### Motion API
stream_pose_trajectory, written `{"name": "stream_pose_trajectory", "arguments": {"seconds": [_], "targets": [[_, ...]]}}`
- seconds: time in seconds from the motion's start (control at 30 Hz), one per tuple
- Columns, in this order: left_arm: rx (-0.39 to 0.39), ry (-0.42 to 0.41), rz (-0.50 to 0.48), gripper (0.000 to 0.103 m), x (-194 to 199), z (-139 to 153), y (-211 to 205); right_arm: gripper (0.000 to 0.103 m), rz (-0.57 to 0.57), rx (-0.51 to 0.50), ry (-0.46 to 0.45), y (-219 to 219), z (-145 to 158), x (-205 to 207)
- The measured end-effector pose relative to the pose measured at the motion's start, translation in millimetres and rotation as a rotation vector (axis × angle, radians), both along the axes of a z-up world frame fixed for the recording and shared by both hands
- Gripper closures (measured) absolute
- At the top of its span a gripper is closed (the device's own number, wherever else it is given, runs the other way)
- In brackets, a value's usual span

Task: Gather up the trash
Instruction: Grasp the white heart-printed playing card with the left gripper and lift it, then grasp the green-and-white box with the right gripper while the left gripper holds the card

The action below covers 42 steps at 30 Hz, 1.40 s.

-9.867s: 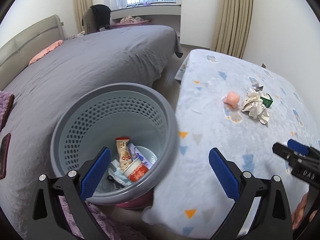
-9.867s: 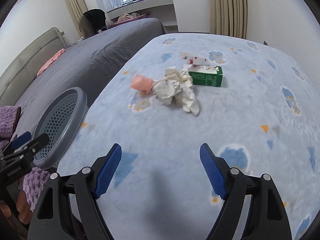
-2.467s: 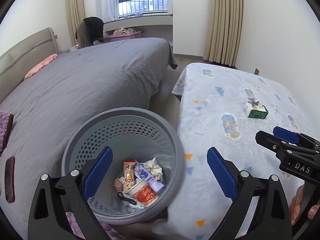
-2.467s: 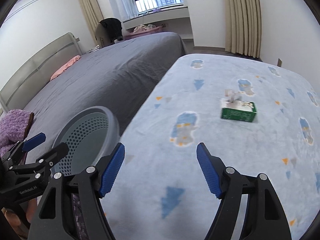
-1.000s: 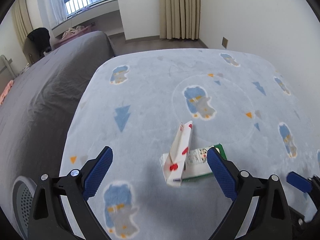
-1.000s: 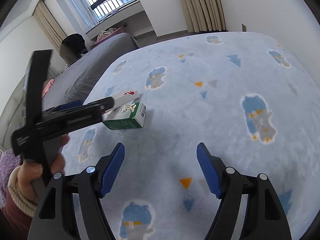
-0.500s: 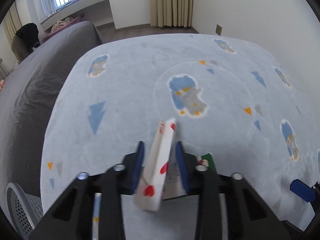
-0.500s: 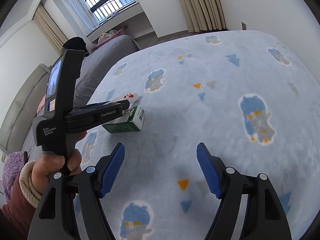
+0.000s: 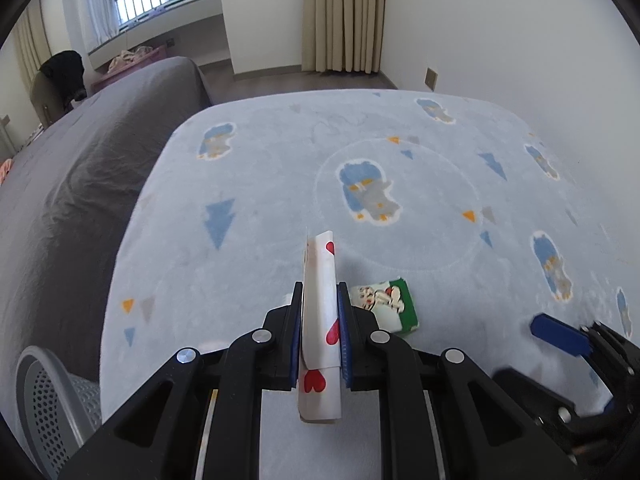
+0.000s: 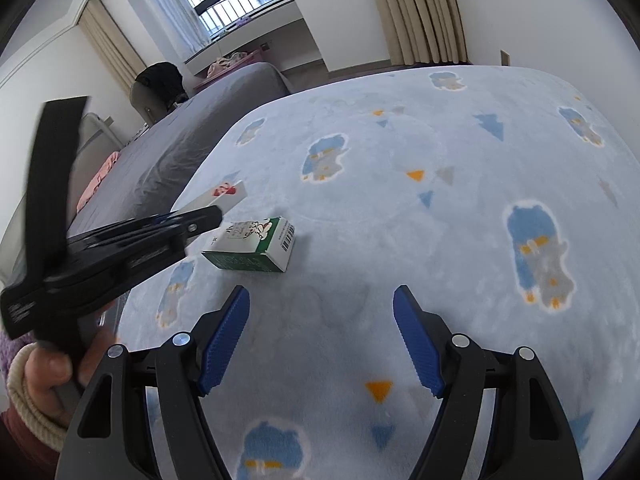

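My left gripper is shut on a flat white wrapper with red hearts, held on edge just above the blue patterned blanket. The wrapper's tip also shows in the right wrist view, past the left gripper. A green and white carton lies on the blanket just right of the wrapper; it also shows in the right wrist view. My right gripper is open and empty, a little in front of the carton.
The grey perforated trash basket stands at the lower left, off the blanket's edge. A bed with a grey cover lies to the left. A wall runs along the right side of the blanket.
My left gripper closed on the heart-printed wrapper and has lifted it slightly off the carton. The right gripper has stayed open and nearly still.
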State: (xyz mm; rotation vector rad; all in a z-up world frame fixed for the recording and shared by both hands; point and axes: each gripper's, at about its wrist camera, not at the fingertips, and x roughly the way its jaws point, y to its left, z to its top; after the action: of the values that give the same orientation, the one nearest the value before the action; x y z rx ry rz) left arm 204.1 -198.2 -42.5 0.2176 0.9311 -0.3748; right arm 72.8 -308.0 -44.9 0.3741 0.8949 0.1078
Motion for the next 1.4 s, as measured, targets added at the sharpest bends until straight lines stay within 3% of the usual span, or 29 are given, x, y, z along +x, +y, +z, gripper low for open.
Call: {"name": "stream_pose_trajectory", "arguments": {"seconds": [0.37, 0.43, 0.63, 0.73, 0.97, 1.4], "targets": [[0.003, -0.076, 0.075, 0.087, -44.1, 20.3, 54.6, 0.032, 0.124, -0.036, -0.011, 21.6, -8.2, 34.7], [0.005, -0.09, 0.086, 0.087, -52.0, 22.7, 62.7, 0.028, 0.145, -0.049, -0.008, 26.0, -8.5, 39.3], [0.001, -0.091, 0.108, 0.087, -64.8, 22.1, 77.0, 0.025, 0.22, -0.136, -0.02, 44.8, -8.8, 50.3], [-0.004, -0.086, 0.117, 0.087, -66.6, 21.1, 82.2, 0.025, 0.255, -0.189, -0.01, 53.6, -13.6, 60.8], [-0.002, -0.079, 0.161, 0.087, -64.8, 18.9, 99.6, 0.025, 0.328, -0.208, 0.019, 59.0, -21.4, 81.7], [0.005, -0.075, 0.199, 0.087, -65.9, 16.3, 110.9, 0.022, 0.417, -0.19, 0.042, 65.4, -29.1, 101.9]]}}
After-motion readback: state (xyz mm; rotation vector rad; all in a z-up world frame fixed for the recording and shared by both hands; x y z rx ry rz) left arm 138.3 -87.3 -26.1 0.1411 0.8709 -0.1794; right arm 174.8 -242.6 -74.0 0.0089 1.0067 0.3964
